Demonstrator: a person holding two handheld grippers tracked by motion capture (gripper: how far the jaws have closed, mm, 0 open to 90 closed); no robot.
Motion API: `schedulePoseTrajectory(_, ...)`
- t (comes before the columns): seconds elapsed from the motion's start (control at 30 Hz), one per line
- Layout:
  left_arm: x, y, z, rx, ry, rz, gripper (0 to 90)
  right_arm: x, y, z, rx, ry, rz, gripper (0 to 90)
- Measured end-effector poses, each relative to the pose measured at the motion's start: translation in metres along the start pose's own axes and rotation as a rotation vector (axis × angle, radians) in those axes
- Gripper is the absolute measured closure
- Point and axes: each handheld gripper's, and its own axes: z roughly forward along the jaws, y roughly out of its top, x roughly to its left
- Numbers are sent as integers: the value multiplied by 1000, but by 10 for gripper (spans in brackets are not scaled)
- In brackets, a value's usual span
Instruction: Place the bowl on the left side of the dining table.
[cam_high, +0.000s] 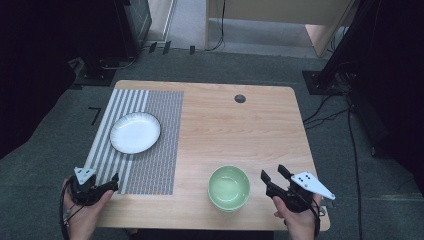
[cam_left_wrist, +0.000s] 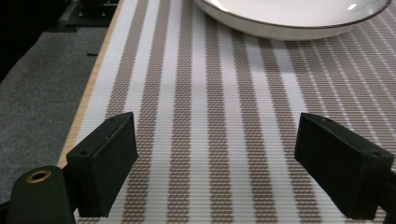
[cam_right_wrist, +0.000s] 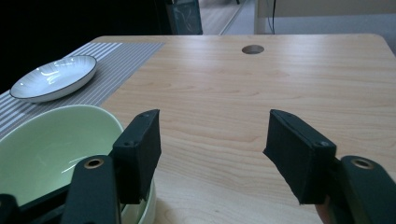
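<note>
A white plate (cam_high: 135, 132) with a dark rim lies on a striped placemat (cam_high: 150, 165) on the left half of the wooden table (cam_high: 235, 135). A pale green bowl (cam_high: 229, 188) stands near the front edge, right of the mat. My left gripper (cam_high: 107, 186) hovers open over the mat's front left corner, and its own view has the plate (cam_left_wrist: 289, 18) ahead past the stripes (cam_left_wrist: 205, 121). My right gripper (cam_high: 275, 175) is open just right of the bowl (cam_right_wrist: 51, 154), its left jaw beside the rim, nothing between the jaws. The plate (cam_right_wrist: 53, 77) lies far left there.
A round cable hole (cam_high: 240, 98) sits near the table's far edge. Grey carpet surrounds the table, with black stands and cables (cam_high: 345, 115) at the right and back. Bare wood stretches across the table's centre and right.
</note>
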Motion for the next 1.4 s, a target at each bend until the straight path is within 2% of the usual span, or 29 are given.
schedulePoseTrajectory(0.37, -21, 6, -7, -35, -43, 22, 127, 7, -2, 5, 14, 27, -8, 379)
schedulePoseTrajectory(0.63, -41, 9, -13, -59, -103, 80, 132, 15, -5, 10, 51, 68, -10, 380)
schedulePoseTrajectory(0.77, -51, 11, -15, -66, -141, 87, 133, 16, -6, 11, 58, 101, -12, 432)
schedulePoseTrajectory(0.8, -54, 11, -16, -68, -151, 91, 136, 16, -7, 13, 70, 141, 1, 443)
schedulePoseTrajectory(0.87, -62, 13, -20, -77, -186, 105, 138, 17, -8, 14, 84, 145, -4, 444)
schedulePoseTrajectory(0.93, -65, 13, -21, -82, -200, 103, 138, 18, -8, 14, 87, 149, -8, 449)
schedulePoseTrajectory(1.03, -75, 17, -27, -98, -245, 103, 142, 21, -9, 15, 88, 157, -15, 499)
schedulePoseTrajectory(1.07, -83, 18, -30, -105, -274, 112, 151, 23, -10, 15, 80, 170, -11, 542)
schedulePoseTrajectory(1.1, -83, 18, -30, -105, -274, 112, 151, 23, -10, 15, 80, 170, -11, 542)
schedulePoseTrajectory(1.13, -87, 18, -31, -108, -289, 117, 151, 24, -10, 17, 84, 174, -7, 586)
schedulePoseTrajectory(1.17, -92, 19, -32, -110, -298, 125, 151, 24, -10, 17, 84, 174, -7, 586)
schedulePoseTrajectory(1.3, -108, 21, -37, -111, -358, 141, 151, 24, -12, 19, 90, 201, 15, 672)
schedulePoseTrajectory(1.4, -118, 25, -40, -119, -403, 138, 153, 26, -13, 20, 100, 193, 18, 692)
